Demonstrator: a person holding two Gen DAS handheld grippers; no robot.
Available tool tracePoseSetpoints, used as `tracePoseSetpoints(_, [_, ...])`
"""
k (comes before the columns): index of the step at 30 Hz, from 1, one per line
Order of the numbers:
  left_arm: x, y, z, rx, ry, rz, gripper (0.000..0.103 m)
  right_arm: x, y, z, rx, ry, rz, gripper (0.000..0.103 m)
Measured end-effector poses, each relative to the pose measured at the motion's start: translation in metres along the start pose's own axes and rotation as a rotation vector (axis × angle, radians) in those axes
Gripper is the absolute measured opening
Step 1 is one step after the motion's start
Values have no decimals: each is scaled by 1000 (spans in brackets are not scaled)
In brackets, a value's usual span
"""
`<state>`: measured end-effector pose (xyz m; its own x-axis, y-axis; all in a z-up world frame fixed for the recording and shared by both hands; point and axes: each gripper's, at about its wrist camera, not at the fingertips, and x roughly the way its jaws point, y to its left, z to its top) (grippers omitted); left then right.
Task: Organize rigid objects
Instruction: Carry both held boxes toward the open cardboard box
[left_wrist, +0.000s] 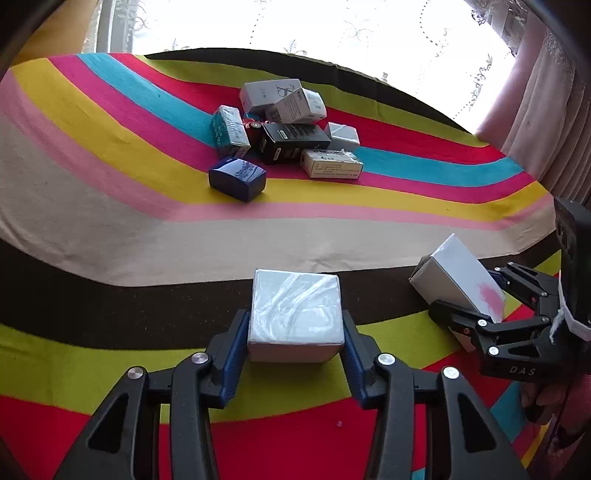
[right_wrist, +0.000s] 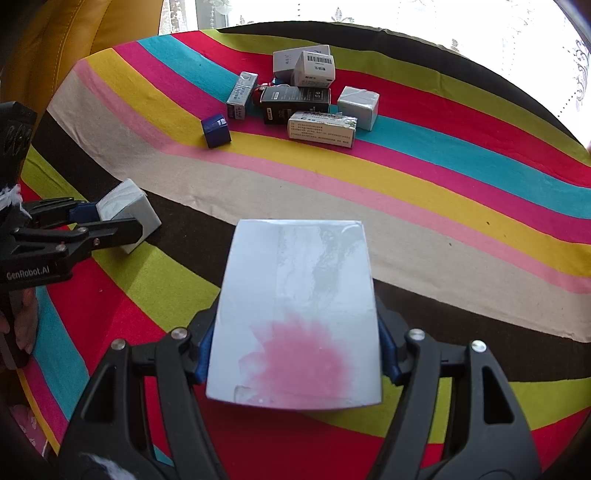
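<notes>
My left gripper (left_wrist: 295, 332) is shut on a small white plastic-wrapped box (left_wrist: 295, 314), low over the striped cloth; it also shows in the right wrist view (right_wrist: 129, 210). My right gripper (right_wrist: 295, 354) is shut on a white box with a pink blotch (right_wrist: 295, 314), seen tilted at the right of the left wrist view (left_wrist: 461, 280). A pile of several boxes (left_wrist: 288, 125) lies at the far middle, with a dark blue box (left_wrist: 238, 178) a little in front of it.
The striped cloth (left_wrist: 110, 147) covers the table up to a window with lace curtains (left_wrist: 535, 92) at the back. A yellow chair back (right_wrist: 55, 55) stands at the far left in the right wrist view.
</notes>
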<state>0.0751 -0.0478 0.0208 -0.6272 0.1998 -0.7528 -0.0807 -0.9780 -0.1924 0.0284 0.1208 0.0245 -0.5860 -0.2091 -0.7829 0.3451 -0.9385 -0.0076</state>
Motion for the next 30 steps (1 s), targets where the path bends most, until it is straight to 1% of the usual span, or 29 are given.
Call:
tracePoseSetpoints(2, [-3, -3, -2, -5, -10, -1, 47, 0, 0, 0, -1, 0, 0, 71])
tracePoseSetpoints(4, [-6, -6, -6, 4, -16, 17, 47, 0, -1, -1, -1, -2, -1, 70])
tracePoseSetpoints(7, [-7, -4, -7, -10, -13, 23, 48, 0, -2, -1, 2, -2, -9, 70])
tracePoseSetpoints(14, [-6, 1, -6, -29, -14, 6, 48, -1, -6, -2, 24, -4, -42, 70])
tracePoseSetpoints(17, [-6, 1, -6, -32, -16, 15, 48, -2, -4, -3, 28, -5, -59, 69])
tracePoseSetpoints(19, [-8, 4, -6, -45, -26, 31, 48, -5, -5, -6, 55, 0, -64, 69])
tracePoseSetpoints(20, [-12, 6, -7, -60, -41, 35, 48, -8, -5, -9, 75, 6, -65, 69])
tracePoseSetpoints(23, [-26, 11, -16, -104, -65, 11, 48, -25, 3, -21, 112, 7, -49, 69])
tracePoseSetpoints(25, [-36, 8, -22, -101, -79, 4, 48, -39, 12, -27, 118, -1, -65, 69])
tracePoseSetpoints(27, [-45, 6, -28, -92, -94, 10, 48, -52, 16, -34, 142, -11, -55, 69])
tracePoseSetpoints(30, [-52, 1, -35, -91, -90, 11, 48, -65, 24, -41, 144, -8, -65, 69])
